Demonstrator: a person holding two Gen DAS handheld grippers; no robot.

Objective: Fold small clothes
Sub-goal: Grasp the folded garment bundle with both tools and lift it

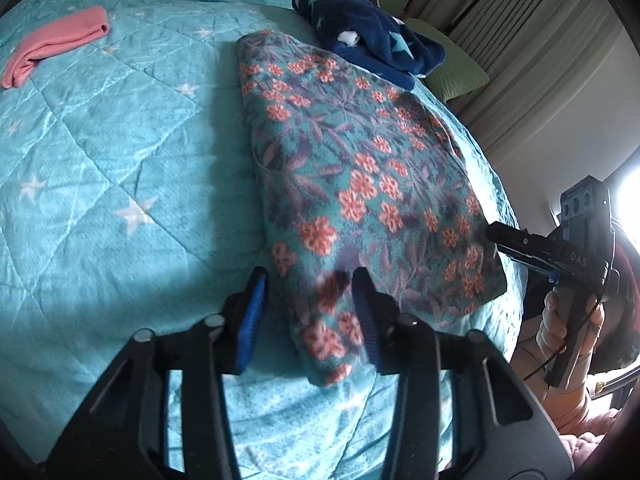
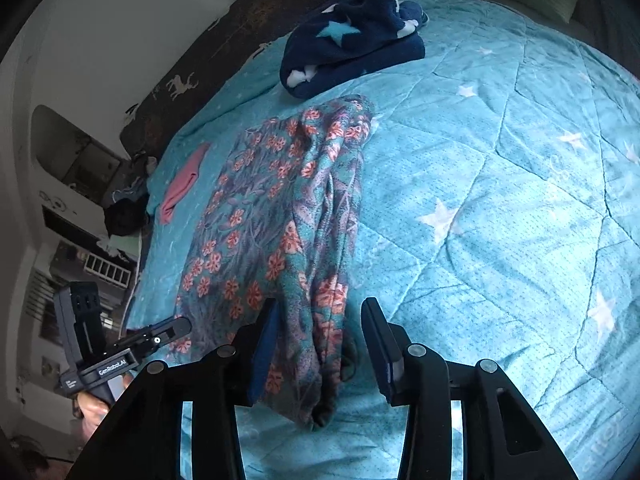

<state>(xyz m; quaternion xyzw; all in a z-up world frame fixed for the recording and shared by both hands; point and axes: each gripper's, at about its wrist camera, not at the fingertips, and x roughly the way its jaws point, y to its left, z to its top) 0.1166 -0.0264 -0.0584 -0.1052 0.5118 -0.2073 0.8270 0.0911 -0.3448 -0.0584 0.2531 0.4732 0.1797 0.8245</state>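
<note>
The floral garment (image 1: 360, 184) lies on the bed quilt (image 1: 120, 152). The left gripper (image 1: 308, 312) and right gripper (image 2: 320, 344) are both released, their jaws spread around its near edge.

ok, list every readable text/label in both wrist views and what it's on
"DAS": on the body of the right gripper, seen from the left wrist view.
"GenRobot.AI": on the body of the left gripper, seen from the right wrist view.
A smaller label beside "GenRobot.AI" is too small to read.
No text on the floral garment or the quilt.
</note>
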